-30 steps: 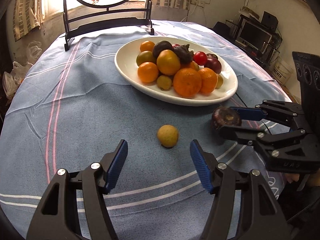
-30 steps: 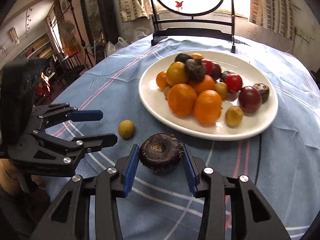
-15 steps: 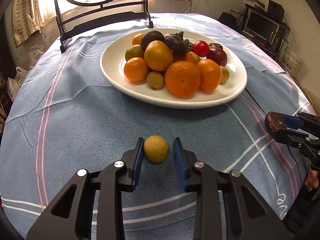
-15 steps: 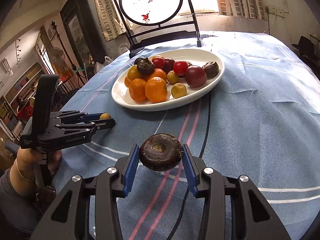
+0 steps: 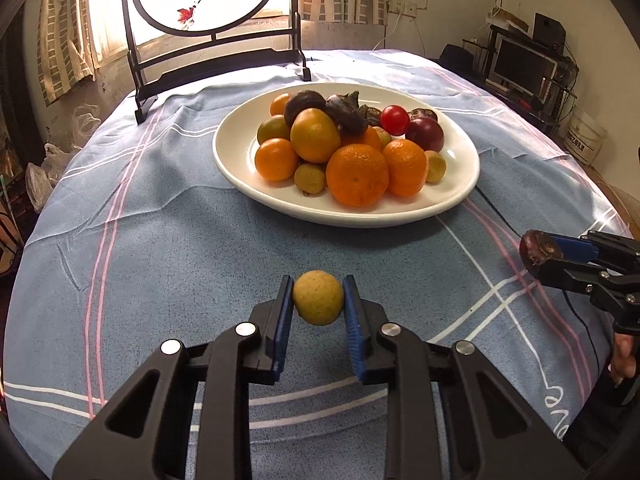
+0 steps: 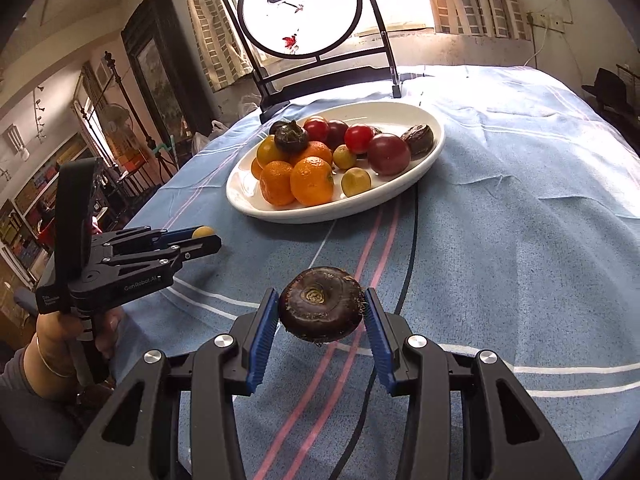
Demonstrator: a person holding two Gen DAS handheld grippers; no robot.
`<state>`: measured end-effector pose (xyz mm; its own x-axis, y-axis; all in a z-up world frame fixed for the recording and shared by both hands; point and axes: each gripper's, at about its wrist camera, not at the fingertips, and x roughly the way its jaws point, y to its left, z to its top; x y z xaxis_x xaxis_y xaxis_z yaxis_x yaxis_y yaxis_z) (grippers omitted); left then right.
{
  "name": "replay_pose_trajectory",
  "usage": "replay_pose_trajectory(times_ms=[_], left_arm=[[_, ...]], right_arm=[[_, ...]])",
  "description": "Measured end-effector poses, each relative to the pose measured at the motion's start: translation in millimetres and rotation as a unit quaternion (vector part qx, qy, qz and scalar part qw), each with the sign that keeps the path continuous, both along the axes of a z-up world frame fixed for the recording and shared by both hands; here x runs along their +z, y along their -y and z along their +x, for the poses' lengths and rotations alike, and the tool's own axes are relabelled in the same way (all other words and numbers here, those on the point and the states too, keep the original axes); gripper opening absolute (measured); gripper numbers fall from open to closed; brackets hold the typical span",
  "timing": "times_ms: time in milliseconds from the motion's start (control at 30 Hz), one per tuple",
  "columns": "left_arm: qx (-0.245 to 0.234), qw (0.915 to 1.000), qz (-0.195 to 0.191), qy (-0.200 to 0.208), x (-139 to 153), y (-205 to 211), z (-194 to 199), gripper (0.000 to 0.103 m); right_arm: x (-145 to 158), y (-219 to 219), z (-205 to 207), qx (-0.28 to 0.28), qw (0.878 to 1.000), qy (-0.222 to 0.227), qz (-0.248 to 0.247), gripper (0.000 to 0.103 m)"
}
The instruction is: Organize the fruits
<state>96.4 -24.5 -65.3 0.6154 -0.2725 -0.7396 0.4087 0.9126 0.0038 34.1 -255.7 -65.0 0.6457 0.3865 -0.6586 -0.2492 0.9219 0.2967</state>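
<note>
The left gripper (image 5: 318, 300) pinches a small yellow fruit (image 5: 318, 298) just short of the white plate (image 5: 248, 168); the right gripper (image 6: 320, 306) clamps a dark round fruit (image 6: 321, 304), apparently lifted off the tabletop (image 6: 520, 240); the plate's heap is crowded, so a careless release could roll oranges (image 5: 357, 174) over its rim.

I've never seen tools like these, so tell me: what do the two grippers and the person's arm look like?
Both the left gripper and the right gripper are black angular linkage frames with silver rivets and ribbed blue finger pads. White lettering marks the left gripper's side, though it is too small to read surely. A bare hand grips its handle, with a thin bangle on the wrist.
</note>
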Motion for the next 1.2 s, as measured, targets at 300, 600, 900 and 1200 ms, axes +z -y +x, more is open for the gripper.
replay_pose_trajectory(times_ms=[300,600,900,1200], left_arm=[[-0.01,0.9975,-0.047,0.053,48,0,-5,0.024],[-0.019,0.997,-0.067,0.035,75,33,69,0.024],[0.0,0.9979,-0.063,-0.016,58,60,153,0.024],[0.029,0.998,-0.043,0.035,70,36,108,0.098]], right_arm=[[44,22,15,-0.022,0.998,0.055,0.014,0.043],[72,23,91,-0.039,0.996,0.075,0.007,0.043],[48,-1,176,-0.045,0.998,0.032,-0.02,0.044],[60,6,138,-0.048,0.997,0.058,-0.001,0.071]])
